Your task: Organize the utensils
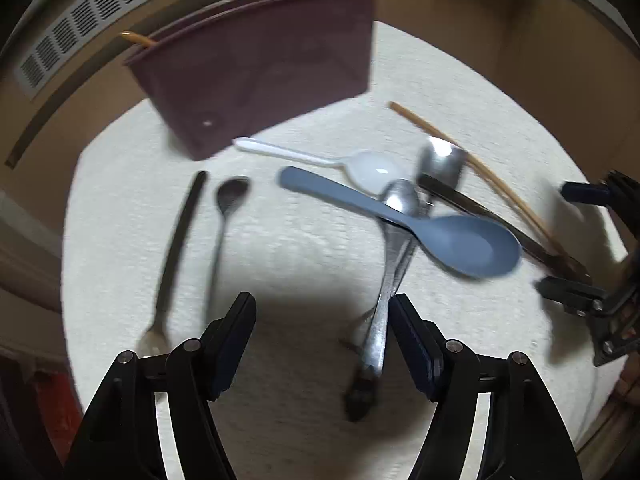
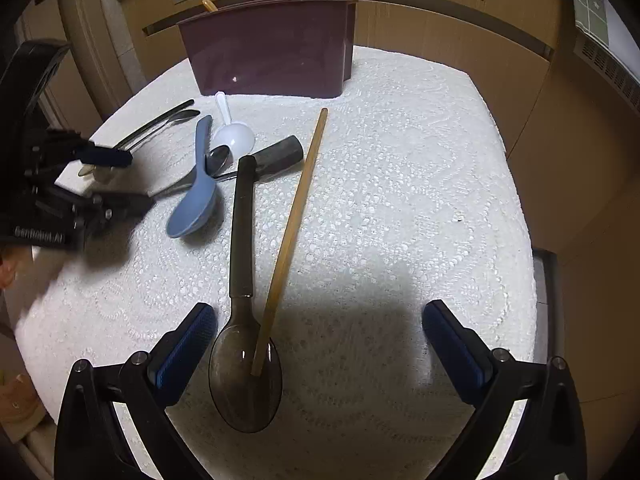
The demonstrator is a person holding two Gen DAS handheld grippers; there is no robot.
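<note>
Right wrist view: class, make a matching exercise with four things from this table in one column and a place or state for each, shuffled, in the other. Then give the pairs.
Things
1. wooden chopstick
2. blue spoon
3. maroon holder
4. right gripper

Places or states
A. stands at the far edge of the white cloth
B. open, holding nothing
C. lower tip rests in the dark spoon's bowl
D. lies across a metal spoon

Pairs: 1-C, 2-D, 3-A, 4-B
</note>
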